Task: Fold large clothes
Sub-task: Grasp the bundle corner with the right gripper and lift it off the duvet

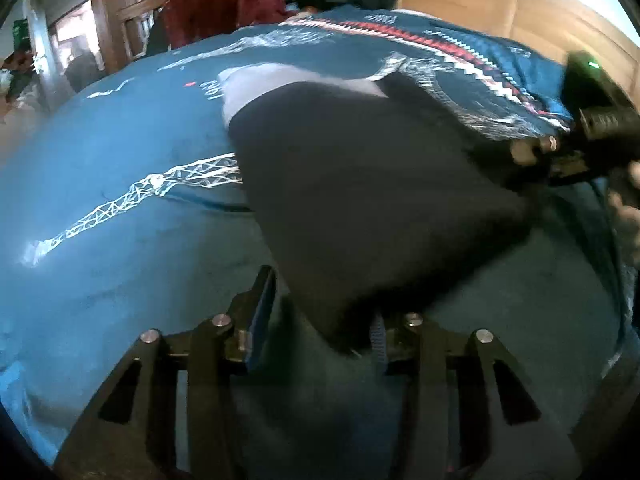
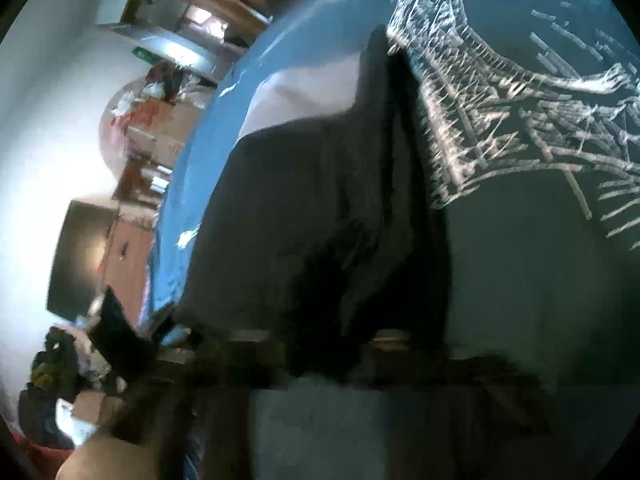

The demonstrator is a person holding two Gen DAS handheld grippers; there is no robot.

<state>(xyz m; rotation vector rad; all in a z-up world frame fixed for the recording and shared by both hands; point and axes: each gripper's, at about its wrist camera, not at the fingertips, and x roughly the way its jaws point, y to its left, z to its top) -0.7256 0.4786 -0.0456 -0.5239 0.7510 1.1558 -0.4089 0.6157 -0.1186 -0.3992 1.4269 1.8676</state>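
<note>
Here, both the left gripper (image 1: 316, 320) and right gripper (image 2: 320, 344) pinch the dark garment (image 1: 360, 184) above the blue bedspread (image 1: 120, 240); keep tension even.

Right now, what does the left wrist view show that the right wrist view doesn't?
Only the left wrist view shows the maroon garment heaped past the bed, the red and white zigzag stripe on the cover, and the right gripper pinching a corner of the dark garment. Only the right wrist view shows the dark screen against the white wall. Both share the dark garment on the blue printed bed cover; in the left view it runs between the left gripper fingers, grip unclear.
</note>
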